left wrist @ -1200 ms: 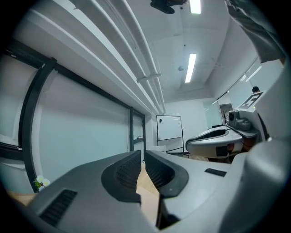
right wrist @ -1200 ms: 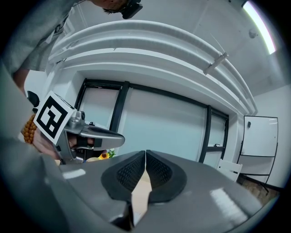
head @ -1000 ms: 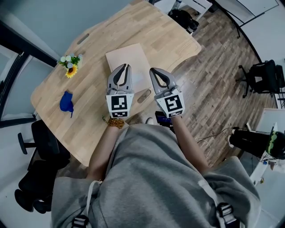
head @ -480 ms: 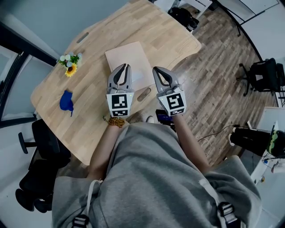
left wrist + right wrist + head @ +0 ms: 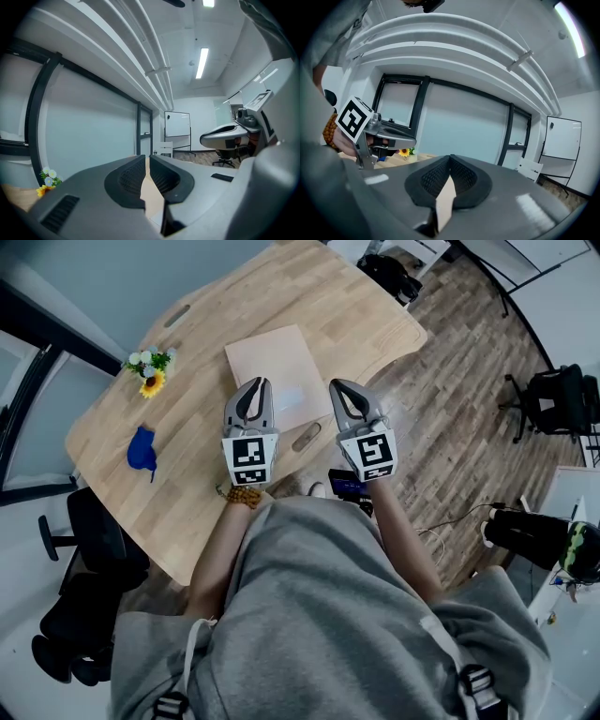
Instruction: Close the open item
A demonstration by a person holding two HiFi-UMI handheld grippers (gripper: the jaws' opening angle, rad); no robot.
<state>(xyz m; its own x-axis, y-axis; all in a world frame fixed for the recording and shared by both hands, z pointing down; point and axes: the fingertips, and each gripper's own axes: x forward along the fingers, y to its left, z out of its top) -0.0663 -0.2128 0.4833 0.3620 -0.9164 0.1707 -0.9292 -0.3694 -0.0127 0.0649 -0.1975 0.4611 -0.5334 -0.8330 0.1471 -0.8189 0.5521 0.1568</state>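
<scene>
The left tongs [image 5: 259,386] and right tongs [image 5: 339,388] were kept shut and empty at the near edge of the flat tan folder [image 5: 277,360] on the worktop [image 5: 187,437], only nudged apart, so it was judged already closed.

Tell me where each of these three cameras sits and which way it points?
Head view: on the person's head, looking steeply down at the table; grey top, forearms, left gripper and right gripper show.
Left gripper view: on the left gripper, looking along its shut jaws towards a whiteboard.
Right gripper view: on the right gripper, along its shut jaws; the left gripper shows at left.
Shared: the flowers appear in all three.
</scene>
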